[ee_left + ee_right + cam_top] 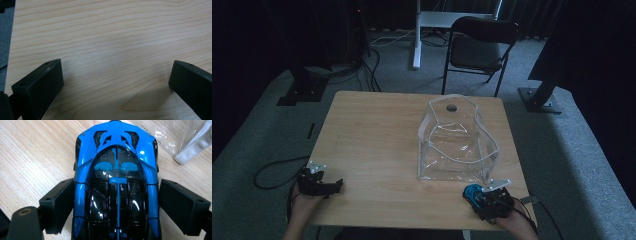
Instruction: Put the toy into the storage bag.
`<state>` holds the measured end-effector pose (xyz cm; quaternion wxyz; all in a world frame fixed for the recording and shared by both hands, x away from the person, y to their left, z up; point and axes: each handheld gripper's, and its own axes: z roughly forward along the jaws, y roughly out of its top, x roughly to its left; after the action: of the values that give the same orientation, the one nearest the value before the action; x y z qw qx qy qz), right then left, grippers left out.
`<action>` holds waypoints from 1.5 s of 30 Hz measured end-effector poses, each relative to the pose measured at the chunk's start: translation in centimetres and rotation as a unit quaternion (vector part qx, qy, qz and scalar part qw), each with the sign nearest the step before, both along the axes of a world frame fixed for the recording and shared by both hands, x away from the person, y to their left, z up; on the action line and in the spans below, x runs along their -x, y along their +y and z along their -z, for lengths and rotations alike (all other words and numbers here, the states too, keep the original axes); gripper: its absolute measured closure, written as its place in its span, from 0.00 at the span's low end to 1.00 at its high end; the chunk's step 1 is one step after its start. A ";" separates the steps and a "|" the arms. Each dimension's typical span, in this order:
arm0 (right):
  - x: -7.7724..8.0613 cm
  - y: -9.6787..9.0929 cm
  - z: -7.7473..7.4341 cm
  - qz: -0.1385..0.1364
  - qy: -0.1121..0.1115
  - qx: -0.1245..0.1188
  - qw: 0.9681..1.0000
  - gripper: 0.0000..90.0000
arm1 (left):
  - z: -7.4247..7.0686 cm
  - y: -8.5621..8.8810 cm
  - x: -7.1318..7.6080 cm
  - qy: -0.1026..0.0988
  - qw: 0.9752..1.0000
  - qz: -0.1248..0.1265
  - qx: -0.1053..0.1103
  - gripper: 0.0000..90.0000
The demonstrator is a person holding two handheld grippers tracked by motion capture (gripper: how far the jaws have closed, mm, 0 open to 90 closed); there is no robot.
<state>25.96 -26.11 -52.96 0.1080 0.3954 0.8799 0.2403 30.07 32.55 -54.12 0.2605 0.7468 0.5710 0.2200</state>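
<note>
1. My right claw [117,202] grips the blue toy car [116,170] by its flanks, low in the frame.
2. Its long axis runs bottom-to-top, toward the clear bag [457,142].
3. My left claw [116,82] gapes over bare counter [112,30].

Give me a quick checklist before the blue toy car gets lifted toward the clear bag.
1. Right claw around the toy car: ok, a jaw sits on each side.
2. Jaws pressing firmly on the car: cannot tell, both lie against its sides.
3. Clear bag upright with its top open: ok.
4. Path from car to bag: ok, the bag's corner stands just ahead.
5. Left claw free: ok, open over bare table.
6. Bag held steady: not ok, nothing grips it.
</note>
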 end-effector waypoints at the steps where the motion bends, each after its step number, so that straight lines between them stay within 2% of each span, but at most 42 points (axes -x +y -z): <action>1: 0.0 0.1 0.0 0.000 -0.001 0.000 1.000 0.16 | 0.0 0.1 0.0 0.000 1.000 -0.001 0.002 0.00; 4: -0.1 0.3 0.0 0.000 -0.002 0.000 1.000 0.16 | 0.2 0.3 0.1 -0.004 1.000 0.005 0.012 0.00; 9: -0.4 0.7 -0.1 0.002 0.004 0.005 1.000 0.17 | 0.4 0.5 0.4 -0.019 1.000 0.010 0.016 0.00; 11: -0.5 0.8 -0.2 0.009 0.005 0.004 1.000 0.21 | 0.5 0.5 0.5 -0.025 1.000 0.007 0.018 0.00; 17: -0.6 0.8 -0.3 0.014 0.002 0.001 1.000 0.27 | 0.6 0.3 0.5 -0.026 0.999 -0.006 0.017 0.00; 27: -0.7 1.1 -0.5 0.017 0.013 0.012 1.000 0.27 | 0.6 0.3 0.5 -0.025 1.000 -0.005 0.017 0.00; 31: -0.6 1.2 -0.5 0.027 0.013 0.011 0.999 0.28 | 0.6 0.3 0.5 -0.025 1.000 -0.005 0.017 0.00; 34: -0.7 1.2 -0.6 0.044 0.021 0.008 0.999 0.28 | 0.6 0.3 0.5 -0.025 1.000 -0.005 0.016 0.00; 36: -0.7 1.2 -0.7 0.045 0.023 0.008 0.999 0.28 | 0.6 0.3 0.5 -0.025 1.000 -0.004 0.016 0.00; 45: -0.4 0.9 -1.4 0.054 0.014 -0.002 0.998 0.29 | 0.6 0.3 0.5 -0.025 1.000 -0.002 0.016 0.00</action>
<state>26.39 -25.24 -51.59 0.1075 0.4460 0.8583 0.2298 29.61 32.83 -54.67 0.2862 0.7353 0.5696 0.2301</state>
